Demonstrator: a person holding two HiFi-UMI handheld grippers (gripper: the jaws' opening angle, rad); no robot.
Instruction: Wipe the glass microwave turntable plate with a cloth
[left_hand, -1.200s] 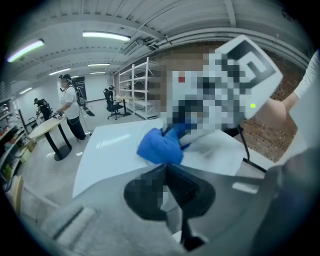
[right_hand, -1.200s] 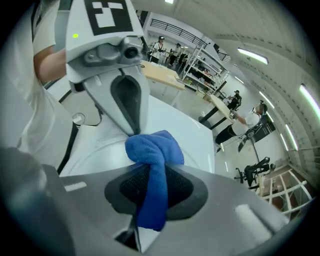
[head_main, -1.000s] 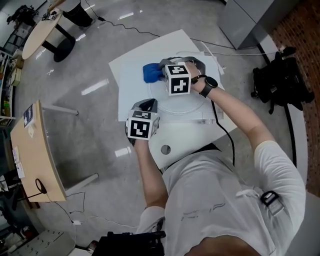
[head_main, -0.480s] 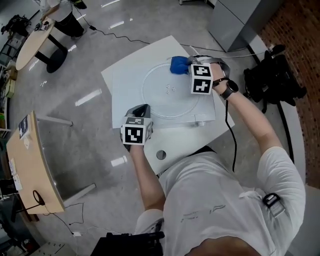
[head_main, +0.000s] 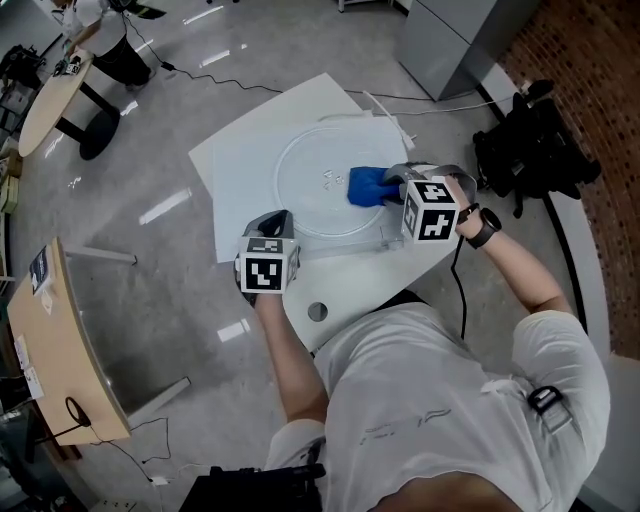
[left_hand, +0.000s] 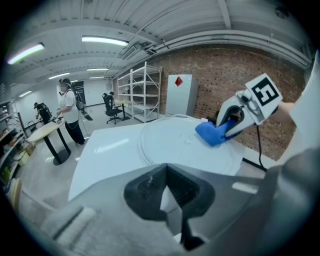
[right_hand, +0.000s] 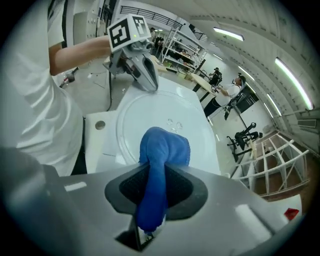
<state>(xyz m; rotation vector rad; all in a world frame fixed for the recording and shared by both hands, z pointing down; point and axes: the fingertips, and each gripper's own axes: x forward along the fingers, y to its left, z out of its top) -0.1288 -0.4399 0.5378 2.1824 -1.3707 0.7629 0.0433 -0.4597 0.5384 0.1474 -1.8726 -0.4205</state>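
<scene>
The clear glass turntable plate (head_main: 315, 165) lies on a white sheet (head_main: 235, 160) on the table. My right gripper (head_main: 392, 187) is shut on a bunched blue cloth (head_main: 366, 187) and presses it on the plate's near right part. In the right gripper view the cloth (right_hand: 162, 150) bulges out between the jaws over the plate (right_hand: 185, 120). My left gripper (head_main: 276, 220) sits at the plate's near left rim. Its jaws are closed with a thin white sliver between them. In the left gripper view the plate (left_hand: 175, 145) reaches right up to the jaws, with the cloth (left_hand: 214, 134) at its far right.
The white table (head_main: 345, 290) has a round hole (head_main: 317, 312) near me. A black bag (head_main: 525, 140) lies on the floor at right and a grey cabinet (head_main: 450, 40) stands behind. A wooden desk (head_main: 55, 330) and a round table (head_main: 50, 95) stand at left. White cables (head_main: 400, 110) trail past the sheet.
The right gripper swept the cloth from the plate's far left, round its far right edge, to the near right part. The left gripper stayed at the rim.
</scene>
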